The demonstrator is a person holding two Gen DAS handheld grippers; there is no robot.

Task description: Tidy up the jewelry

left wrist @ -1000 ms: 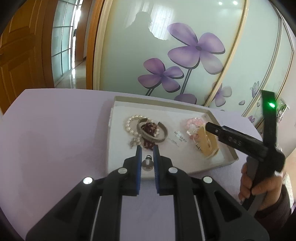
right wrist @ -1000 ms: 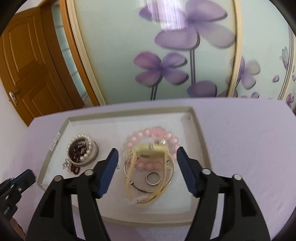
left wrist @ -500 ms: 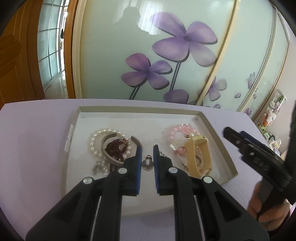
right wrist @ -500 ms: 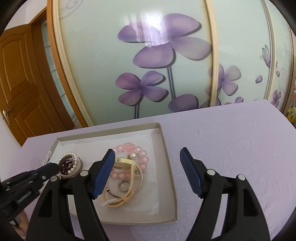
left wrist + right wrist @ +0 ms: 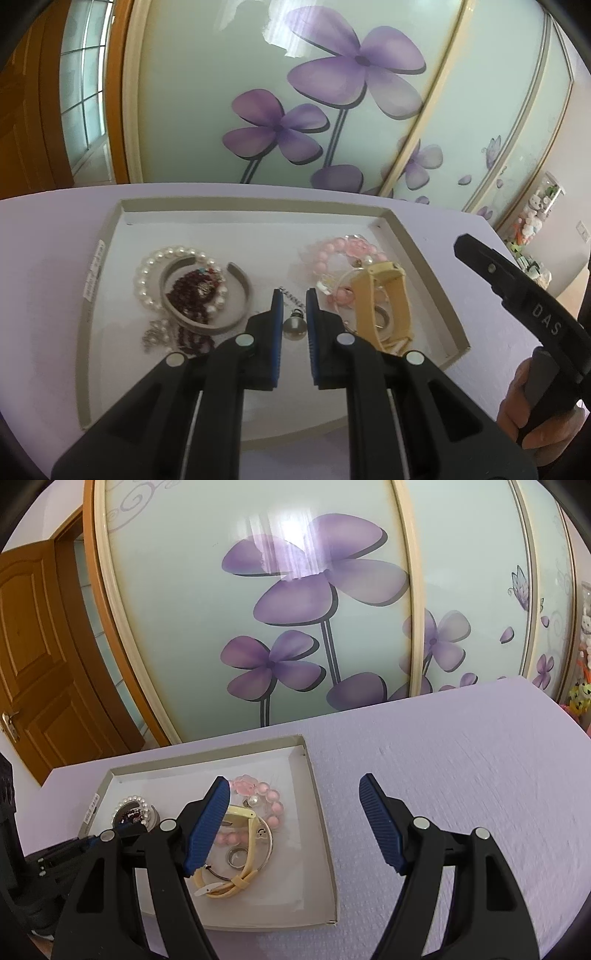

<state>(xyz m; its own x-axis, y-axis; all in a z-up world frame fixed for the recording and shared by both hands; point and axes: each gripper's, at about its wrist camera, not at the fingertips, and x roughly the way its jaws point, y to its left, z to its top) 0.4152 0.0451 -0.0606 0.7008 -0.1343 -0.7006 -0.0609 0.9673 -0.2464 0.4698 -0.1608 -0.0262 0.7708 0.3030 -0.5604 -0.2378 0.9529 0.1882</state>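
Note:
My left gripper is shut on a small grey pearl pendant and holds it over the middle of the white tray. In the tray, at left, lie a white pearl bracelet, a grey bangle and dark red beads. At right lie a pink bead bracelet and a yellow watch. My right gripper is open and empty, above the tray's right edge; the watch and a silver ring lie below its left finger.
The tray stands on a lilac table. A sliding door with purple flowers is behind it. A wooden door is at the left. The right gripper's body and hand show at the right of the left wrist view.
My left gripper has moved over the tray with the pendant still held. My right gripper has drawn back and to the right, off the yellow watch, staying open.

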